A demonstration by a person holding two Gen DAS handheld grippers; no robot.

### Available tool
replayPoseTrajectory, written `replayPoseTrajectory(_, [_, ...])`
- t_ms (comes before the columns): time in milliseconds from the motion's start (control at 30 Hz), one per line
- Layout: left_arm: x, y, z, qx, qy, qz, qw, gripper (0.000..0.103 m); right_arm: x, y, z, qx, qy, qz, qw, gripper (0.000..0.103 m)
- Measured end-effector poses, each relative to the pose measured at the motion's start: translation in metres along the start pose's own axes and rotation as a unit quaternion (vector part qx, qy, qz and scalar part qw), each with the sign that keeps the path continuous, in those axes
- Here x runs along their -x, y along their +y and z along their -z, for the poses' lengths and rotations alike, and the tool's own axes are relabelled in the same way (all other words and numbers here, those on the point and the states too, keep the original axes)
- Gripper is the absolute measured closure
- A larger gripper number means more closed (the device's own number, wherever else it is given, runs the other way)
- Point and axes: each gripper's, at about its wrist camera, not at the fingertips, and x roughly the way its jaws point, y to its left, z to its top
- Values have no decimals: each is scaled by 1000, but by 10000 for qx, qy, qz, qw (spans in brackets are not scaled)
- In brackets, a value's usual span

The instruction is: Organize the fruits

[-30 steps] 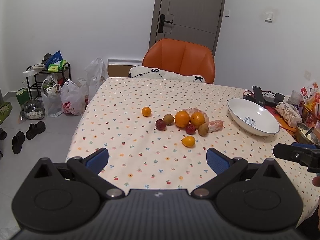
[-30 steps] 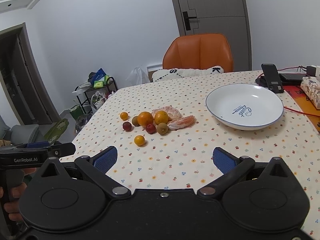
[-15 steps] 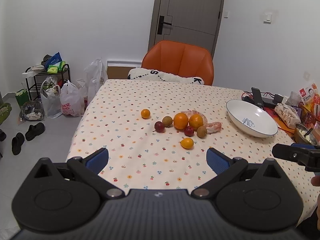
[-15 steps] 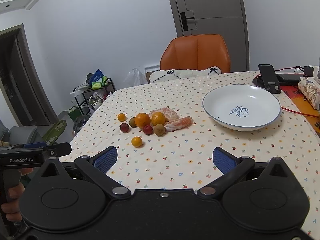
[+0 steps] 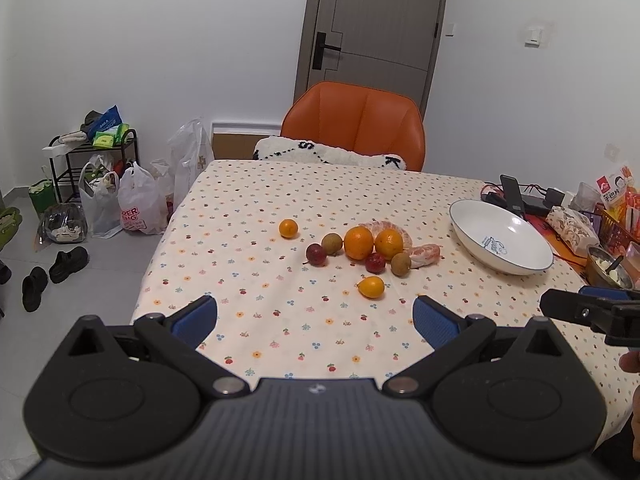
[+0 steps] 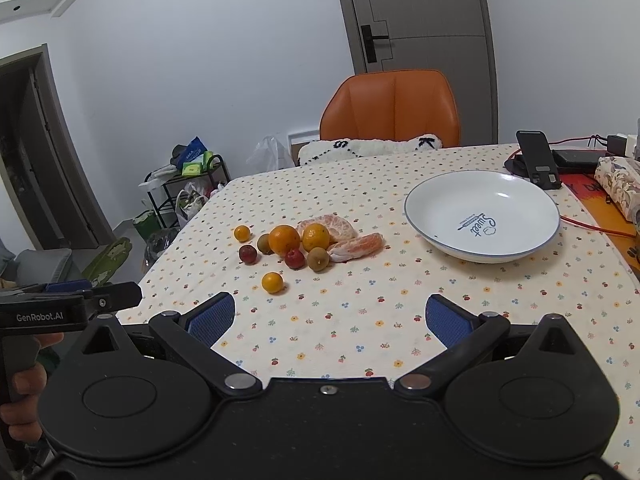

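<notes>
Fruits [image 6: 304, 240] are all bunched loose on the flowery tablecloth [image 6: 360, 320], roughly mid-table, none in any container. The cluster has two oranges [image 6: 284, 239] side by side, peeled segments [image 6: 356, 246] just behind and at their 3 o'clock, two brownish round ones, two dark red ones, plus a small yellow-orange one [image 6: 272, 282] sitting apart at 6 o'clock and a little tangerine [image 6: 242, 233] off at 9 o'clock. White bowl [image 6: 482, 216] with a blue rim sits at 3 o'clock of the pile, well apart, and it's got nothing in it besides the printed "Sweet" logo. Past the bowl at 1 o'clock there's a phone stand [image 6: 538, 164] with red cables, and a patterned pouch [image 6: 618, 182] at the table edge. Orange chair [image 6: 394, 110] at 12 o'clock with a fluffy white cushion. Nothing sits between the grippers and the fruit. Left gripper [image 5: 316, 320] and right gripper [image 6: 330, 318] both hover over the near edge, fingers spread wide, holding nothing.
</notes>
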Motion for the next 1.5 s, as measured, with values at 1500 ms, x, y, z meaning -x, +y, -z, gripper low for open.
replayPoseTrajectory(1500, [-89,-36,-26,-90,132,253,9996,2,-68,-58,-18,-335,230,-62,9992,0])
